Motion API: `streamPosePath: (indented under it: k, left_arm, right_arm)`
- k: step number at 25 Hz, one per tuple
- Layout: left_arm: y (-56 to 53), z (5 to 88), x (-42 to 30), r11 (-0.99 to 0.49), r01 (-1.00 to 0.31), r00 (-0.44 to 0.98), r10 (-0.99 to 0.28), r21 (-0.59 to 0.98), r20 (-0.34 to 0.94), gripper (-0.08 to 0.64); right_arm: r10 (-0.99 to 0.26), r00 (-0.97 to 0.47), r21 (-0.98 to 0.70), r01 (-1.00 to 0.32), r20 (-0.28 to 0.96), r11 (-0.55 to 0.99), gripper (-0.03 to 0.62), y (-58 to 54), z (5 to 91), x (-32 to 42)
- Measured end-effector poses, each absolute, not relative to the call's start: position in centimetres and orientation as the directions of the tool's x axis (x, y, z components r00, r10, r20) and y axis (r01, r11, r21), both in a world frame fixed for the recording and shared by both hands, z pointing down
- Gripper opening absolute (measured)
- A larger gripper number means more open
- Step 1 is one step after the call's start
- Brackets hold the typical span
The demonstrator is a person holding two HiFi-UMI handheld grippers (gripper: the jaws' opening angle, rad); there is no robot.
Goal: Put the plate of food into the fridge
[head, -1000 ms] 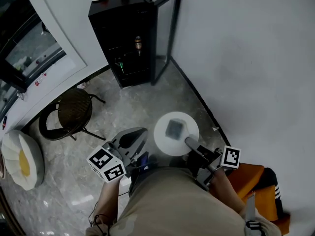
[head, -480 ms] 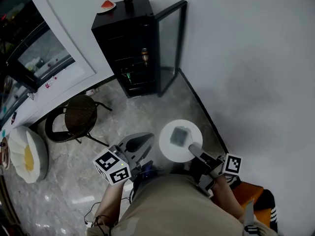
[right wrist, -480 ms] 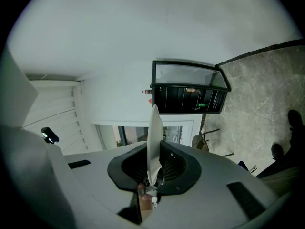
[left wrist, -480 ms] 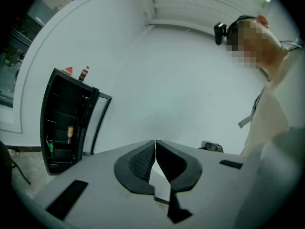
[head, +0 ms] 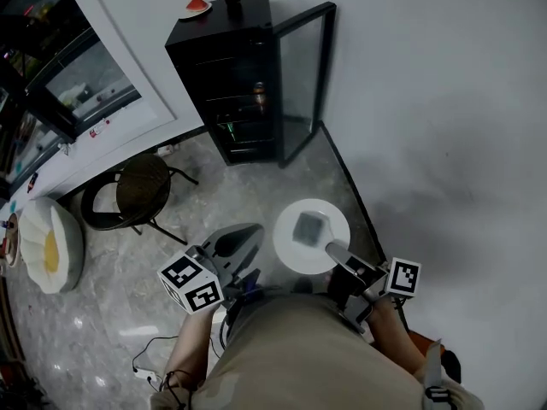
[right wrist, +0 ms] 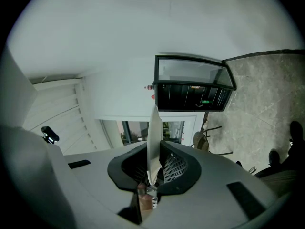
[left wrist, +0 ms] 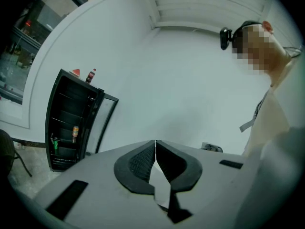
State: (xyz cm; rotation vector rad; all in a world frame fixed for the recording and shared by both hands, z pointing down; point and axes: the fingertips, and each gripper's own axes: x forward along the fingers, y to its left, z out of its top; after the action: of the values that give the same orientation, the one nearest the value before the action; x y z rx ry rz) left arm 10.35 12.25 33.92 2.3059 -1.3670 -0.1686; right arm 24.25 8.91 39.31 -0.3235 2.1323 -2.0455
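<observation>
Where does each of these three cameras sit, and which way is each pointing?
Head view: on the person's head, looking steeply down at the floor, the black fridge and the plate; their shirt shows below.
Left gripper view: on the left gripper, looking along its shut, empty jaws toward the white wall; shirt at right.
Right gripper view: on the right gripper, rolled sideways, looking along jaws clamped on the plate's rim; shirt at left.
Shared: all three show the open fridge.
</observation>
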Motion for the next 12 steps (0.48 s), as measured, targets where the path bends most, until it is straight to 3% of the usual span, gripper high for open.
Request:
streamPosePath:
  k: [12]
  left_arm:
    - [10.1,34.5,13.9,-0.394,-0.809,0.506,-0.845,0.436,0.175,0.011]
  right_arm:
    - [-0.25,-0.968,-1.0,-0.014,0.008,0.022,0.037,6.4,40.2,26.6]
